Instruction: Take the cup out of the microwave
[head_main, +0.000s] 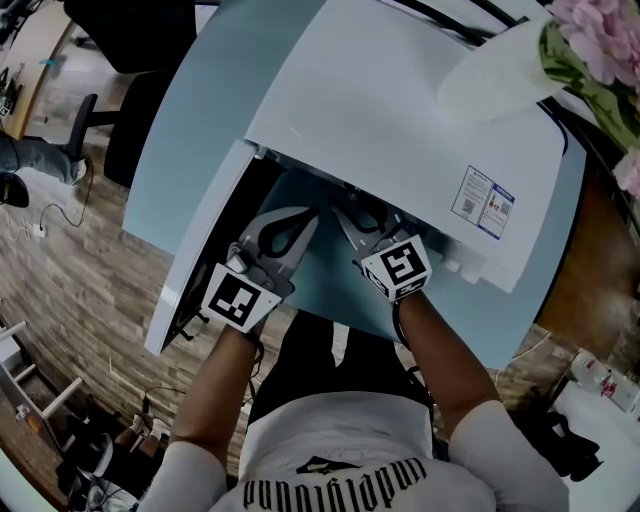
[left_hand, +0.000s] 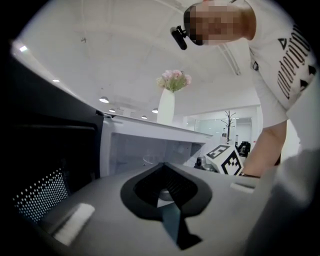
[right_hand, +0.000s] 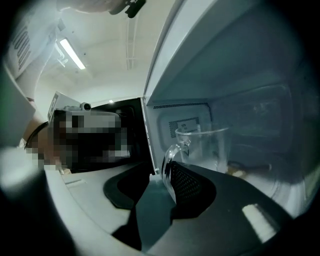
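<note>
The clear glass cup (right_hand: 202, 145) stands inside the white microwave (head_main: 400, 130), its handle (right_hand: 169, 157) turned toward me. My right gripper (right_hand: 156, 172) is at the oven's mouth with its jaws apart. The handle sits between them, close to the right pad, and is not squeezed. In the head view the right gripper (head_main: 358, 215) reaches under the microwave's top, which hides the cup. My left gripper (head_main: 298, 225) hovers beside it in front of the opening. Its tips meet and hold nothing, as the left gripper view (left_hand: 165, 164) also shows.
The microwave door (head_main: 200, 250) hangs open to the left, dark on its inner side (left_hand: 45, 165). A white vase (head_main: 500, 70) with pink flowers stands on top of the microwave. The microwave rests on a pale blue table (head_main: 330, 275); wooden floor lies to the left.
</note>
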